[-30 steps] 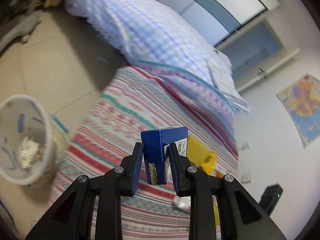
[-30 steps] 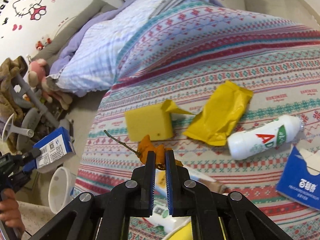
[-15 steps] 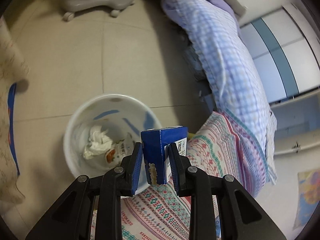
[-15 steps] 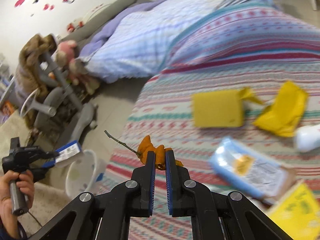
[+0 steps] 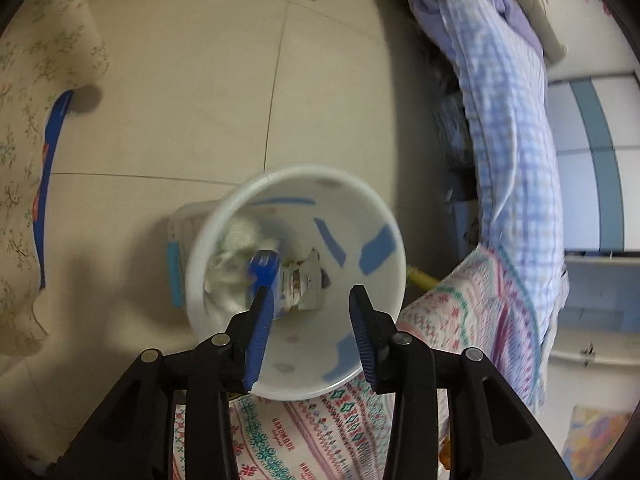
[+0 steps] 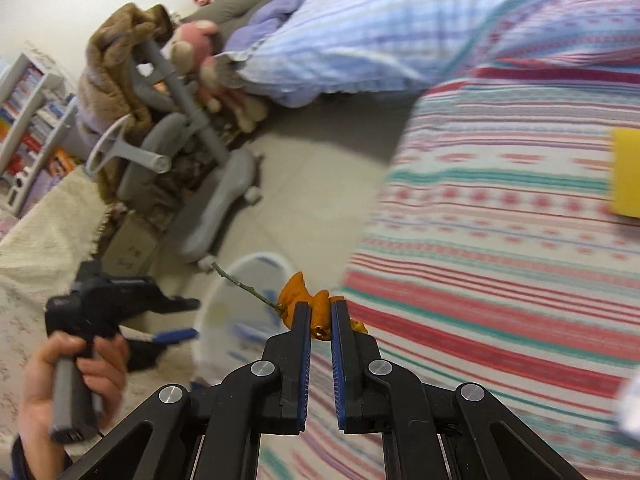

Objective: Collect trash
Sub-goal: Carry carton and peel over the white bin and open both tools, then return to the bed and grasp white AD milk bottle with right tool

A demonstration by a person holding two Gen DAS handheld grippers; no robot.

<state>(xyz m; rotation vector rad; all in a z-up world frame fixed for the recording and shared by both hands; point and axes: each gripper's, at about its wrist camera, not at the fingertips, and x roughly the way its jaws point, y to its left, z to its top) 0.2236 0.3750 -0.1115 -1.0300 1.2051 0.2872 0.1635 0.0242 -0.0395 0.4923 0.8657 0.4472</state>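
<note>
Trash count first: one white bin (image 5: 296, 280) on the tile floor (image 5: 200, 100) right beside the striped bed (image 6: 500, 220), and inside it one blue box (image 5: 262, 270), one crumpled white wad (image 5: 236, 248) and one printed wrapper (image 5: 304, 284), all piled at the bottom. Box is blurry, so can't say if it's lying flat or on edge. One orange peel (image 6: 308, 304) with a thin stem poking out toward the bin, and one yellow pack (image 6: 626, 172) lying on the bed, well apart from the bin and cut off by the frame edge so only a slab of it shows

Hard to make out: in the right wrist view the bin is smeared and its near rim sits behind the peel and stem. Something pale at the far right edge there is too blurred to name. A grey chair (image 6: 192, 168) piled with plush stuff stands on the floor past the bin

Tongs: left gripper (image 5: 310, 312) hangs right over the bin's mouth, jaws spread wide, nothing between them, not touching the bin. Right gripper (image 6: 319, 316) is clamped nearly together on the peel, held up beside the bin at the bed's edge
</note>
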